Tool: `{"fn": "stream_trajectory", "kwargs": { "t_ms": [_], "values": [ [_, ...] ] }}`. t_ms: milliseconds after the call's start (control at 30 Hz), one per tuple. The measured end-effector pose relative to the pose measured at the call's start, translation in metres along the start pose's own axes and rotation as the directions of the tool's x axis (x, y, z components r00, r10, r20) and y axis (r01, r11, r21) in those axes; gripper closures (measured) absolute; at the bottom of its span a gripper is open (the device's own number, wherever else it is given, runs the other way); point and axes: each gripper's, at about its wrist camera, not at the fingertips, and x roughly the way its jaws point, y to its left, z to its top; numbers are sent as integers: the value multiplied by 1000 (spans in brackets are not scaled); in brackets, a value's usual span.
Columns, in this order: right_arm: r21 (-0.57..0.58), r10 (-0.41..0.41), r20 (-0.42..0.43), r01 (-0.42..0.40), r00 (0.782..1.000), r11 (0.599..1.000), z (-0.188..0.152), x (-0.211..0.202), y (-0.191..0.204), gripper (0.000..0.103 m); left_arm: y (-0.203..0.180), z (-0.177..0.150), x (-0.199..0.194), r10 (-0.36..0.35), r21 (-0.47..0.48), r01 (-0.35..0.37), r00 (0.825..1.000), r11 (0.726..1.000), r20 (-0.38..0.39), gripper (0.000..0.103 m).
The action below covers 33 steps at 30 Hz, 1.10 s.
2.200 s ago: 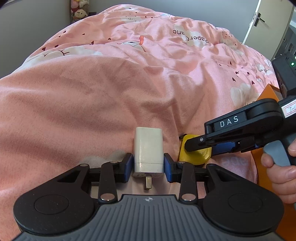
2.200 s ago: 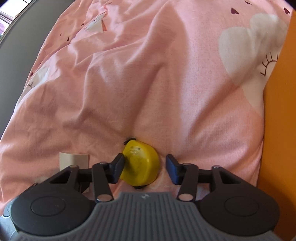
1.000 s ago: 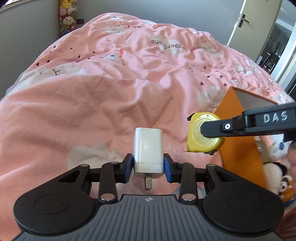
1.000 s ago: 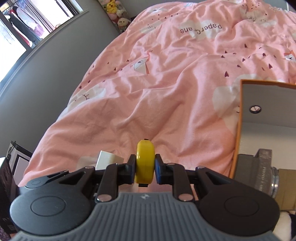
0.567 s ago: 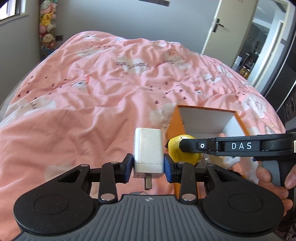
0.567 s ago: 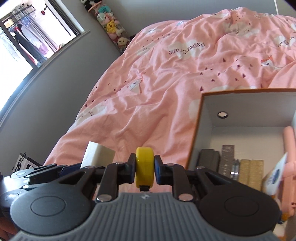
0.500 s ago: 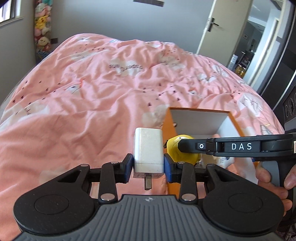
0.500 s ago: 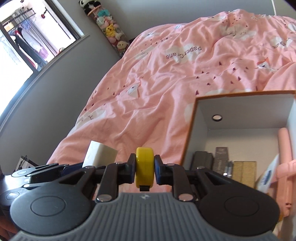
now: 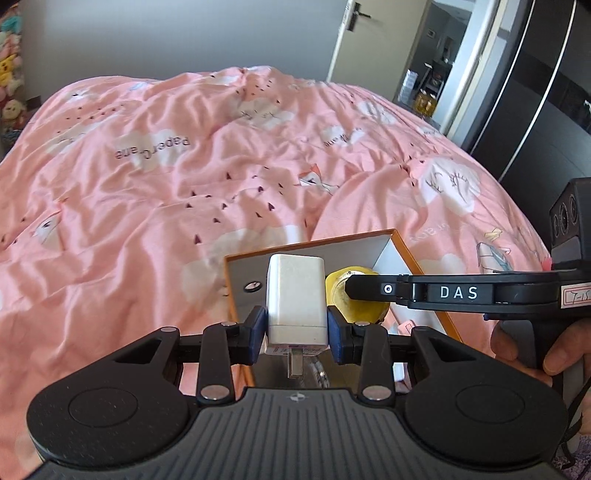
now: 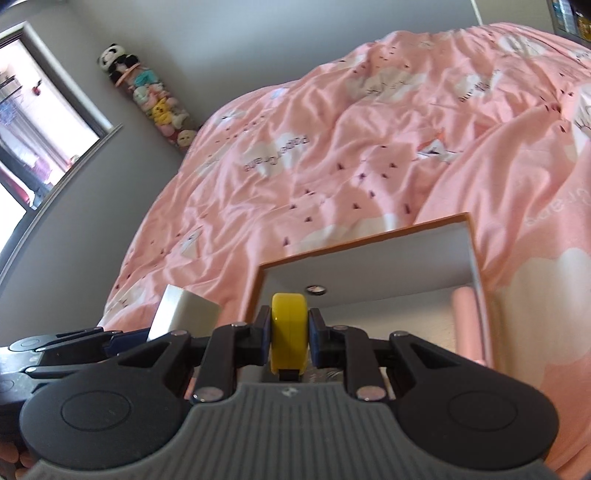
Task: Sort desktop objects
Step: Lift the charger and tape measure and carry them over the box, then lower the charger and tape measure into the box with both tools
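Observation:
My left gripper (image 9: 296, 326) is shut on a white wall charger (image 9: 296, 295), prongs pointing back at the camera. My right gripper (image 10: 289, 339) is shut on a yellow tape measure (image 10: 289, 328), held on edge. Both are held over the near part of an open orange box (image 9: 314, 246) with a white inside, which lies on the pink bed. In the left wrist view the right gripper (image 9: 360, 291) comes in from the right, with the tape measure (image 9: 338, 291) just right of the charger. The charger (image 10: 183, 312) also shows at the left of the right wrist view.
The box (image 10: 369, 240) holds a pink item (image 10: 467, 321) along its right wall and other things mostly hidden under the grippers. A pink patterned duvet (image 9: 147, 184) covers the bed. Plush toys (image 10: 155, 99) stand by the grey wall; a door (image 9: 369, 33) is far back.
Both grippers rose from the duvet with the charger and the tape measure and moved right and forward over the orange box. The right gripper closed on the tape measure.

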Motion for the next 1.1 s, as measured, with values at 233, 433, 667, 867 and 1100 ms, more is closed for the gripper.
{"fn": "stream_trajectory", "kwargs": {
  "t_ms": [233,433,667,867,1100],
  "values": [
    [31,-55,-16,55,998,998,17,28,-38,82,-6,20,70,14,45,-8,991,999,-132,63],
    [24,-81,-44,82,996,996,24,53,-58,82,-12,22,113,39,175,0,975,985,-218,63],
    [-25,-92,-63,90,994,996,22,70,-52,82,-20,15,143,108,386,8,955,922,-278,63],
    [-35,-91,-100,88,991,995,19,84,-49,82,-20,13,154,167,473,-14,944,881,-283,63],
    [-42,-115,-142,110,983,993,17,99,-45,82,-27,11,168,252,565,-36,918,824,-308,65]
  ]
}}
